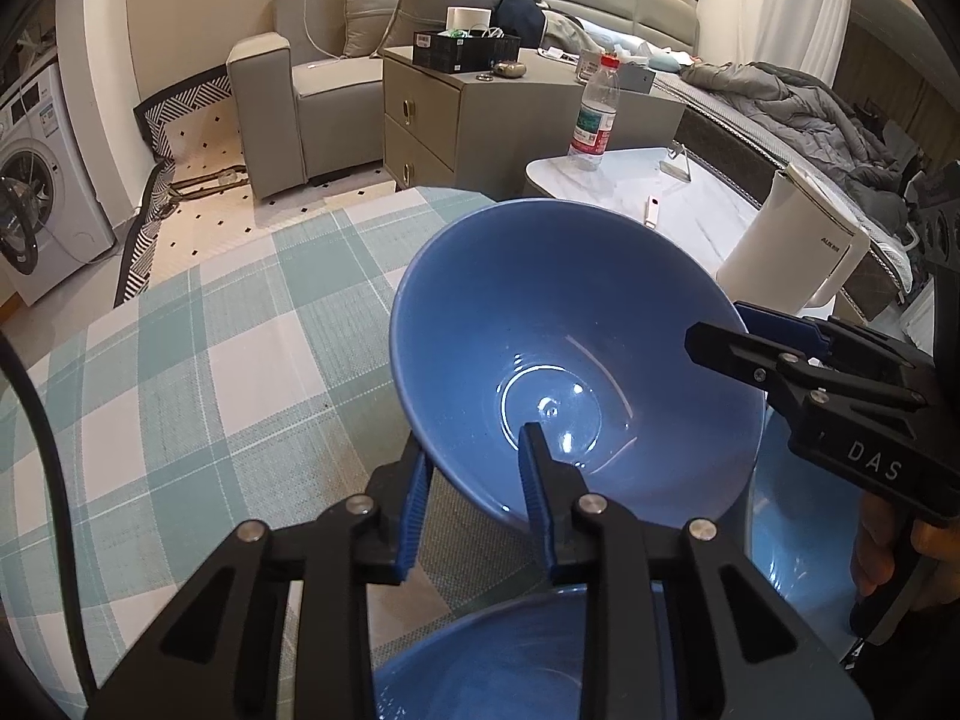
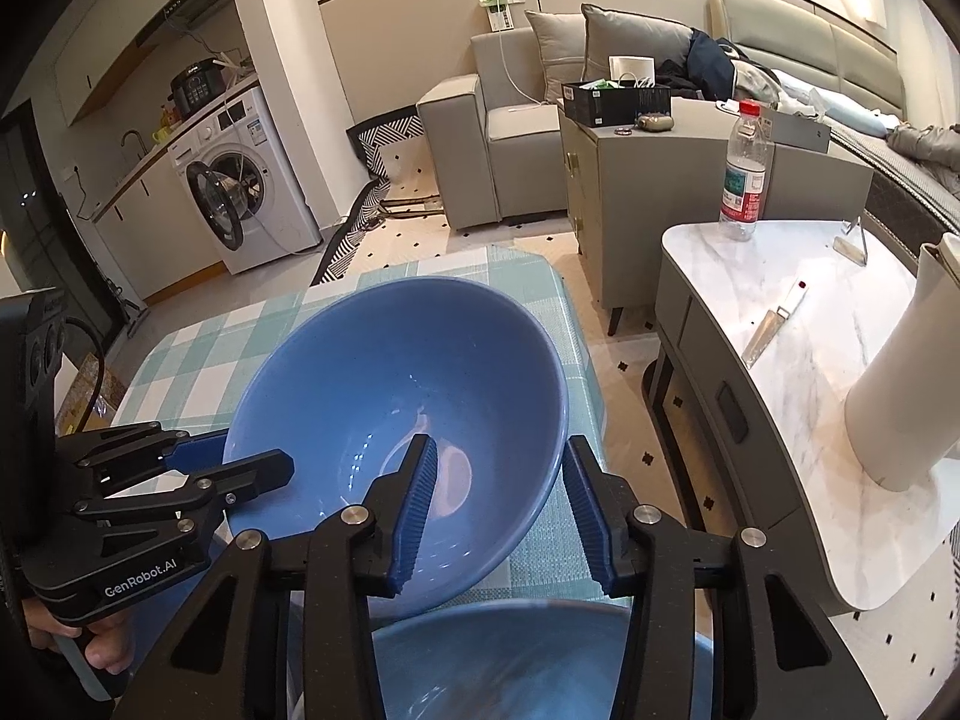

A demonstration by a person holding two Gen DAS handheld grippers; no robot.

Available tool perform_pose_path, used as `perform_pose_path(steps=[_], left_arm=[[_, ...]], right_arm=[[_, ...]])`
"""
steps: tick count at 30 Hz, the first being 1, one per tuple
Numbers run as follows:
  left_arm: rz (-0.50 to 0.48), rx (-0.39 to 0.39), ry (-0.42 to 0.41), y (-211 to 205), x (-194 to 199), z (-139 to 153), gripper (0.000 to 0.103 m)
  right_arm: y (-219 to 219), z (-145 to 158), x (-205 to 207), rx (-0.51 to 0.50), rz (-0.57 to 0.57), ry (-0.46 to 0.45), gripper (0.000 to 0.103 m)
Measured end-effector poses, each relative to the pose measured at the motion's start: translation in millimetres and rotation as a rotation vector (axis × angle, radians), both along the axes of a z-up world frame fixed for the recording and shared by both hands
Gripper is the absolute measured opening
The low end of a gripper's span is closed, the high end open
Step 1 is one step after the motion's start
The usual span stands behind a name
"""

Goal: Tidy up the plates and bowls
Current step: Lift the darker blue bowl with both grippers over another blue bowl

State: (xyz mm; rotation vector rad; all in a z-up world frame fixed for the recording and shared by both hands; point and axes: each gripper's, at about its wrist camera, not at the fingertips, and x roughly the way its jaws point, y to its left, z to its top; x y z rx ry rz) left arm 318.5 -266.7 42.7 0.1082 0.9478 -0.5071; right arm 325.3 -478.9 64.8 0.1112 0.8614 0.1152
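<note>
Checked tablecloth under everything. Blue bowl tilted above it, held over second blue dish. Left gripper clamped on near rim, right gripper pinching opposite rim. Kettle on side table.

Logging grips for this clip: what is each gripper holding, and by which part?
Both hold the same blue bowl by its rim, a wall between the fingers: left gripper on its near edge, right gripper on the opposite edge.
</note>
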Motion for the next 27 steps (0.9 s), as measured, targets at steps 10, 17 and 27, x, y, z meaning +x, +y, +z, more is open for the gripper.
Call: perform_pose_path(steps=[10, 17, 27], left_arm=[[0.003, -0.021, -0.037, 5, -7, 14, 0.027], [0.015, -0.038, -0.060, 12, -15, 26, 0.027], [0.026, -0.054, -0.096, 22, -33, 44, 0.027]], right_arm=[[1, 17, -9, -0.002, -0.002, -0.051, 0.045], [6, 29, -17, -0.004, 0.007, -0.075, 0.045], [18, 50, -39, -0.016, 0.024, -0.115, 0.045]])
